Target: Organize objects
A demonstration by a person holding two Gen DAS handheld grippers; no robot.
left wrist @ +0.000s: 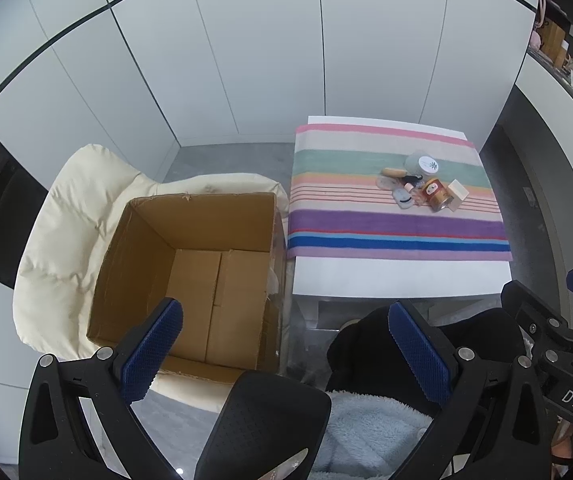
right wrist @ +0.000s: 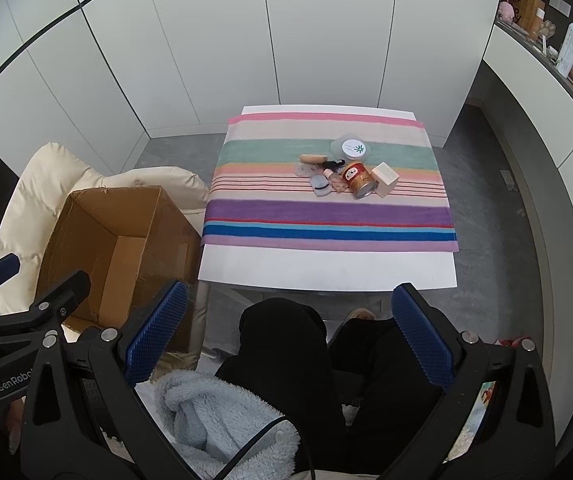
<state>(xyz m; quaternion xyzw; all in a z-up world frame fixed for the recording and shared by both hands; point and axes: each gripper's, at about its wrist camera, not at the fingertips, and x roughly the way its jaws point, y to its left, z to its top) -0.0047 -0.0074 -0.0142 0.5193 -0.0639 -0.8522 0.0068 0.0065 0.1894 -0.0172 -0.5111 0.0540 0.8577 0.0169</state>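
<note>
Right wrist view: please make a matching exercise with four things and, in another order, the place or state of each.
Things:
1. cardboard box
2. red tin
3. white-lidded jar
4. striped cloth

Places or states:
a. on the green stripe
b. spread over the white table
c. open, on a cream cushion
d. lying on its side

Pairs: 1-c, 2-d, 3-a, 4-b

A cloth striped pink, cream, green, orange, purple and blue covers the white surface. On it lie a red-and-gold tin can and a cream cube box. The brown cardboard box rests on a cream cushion.
</note>
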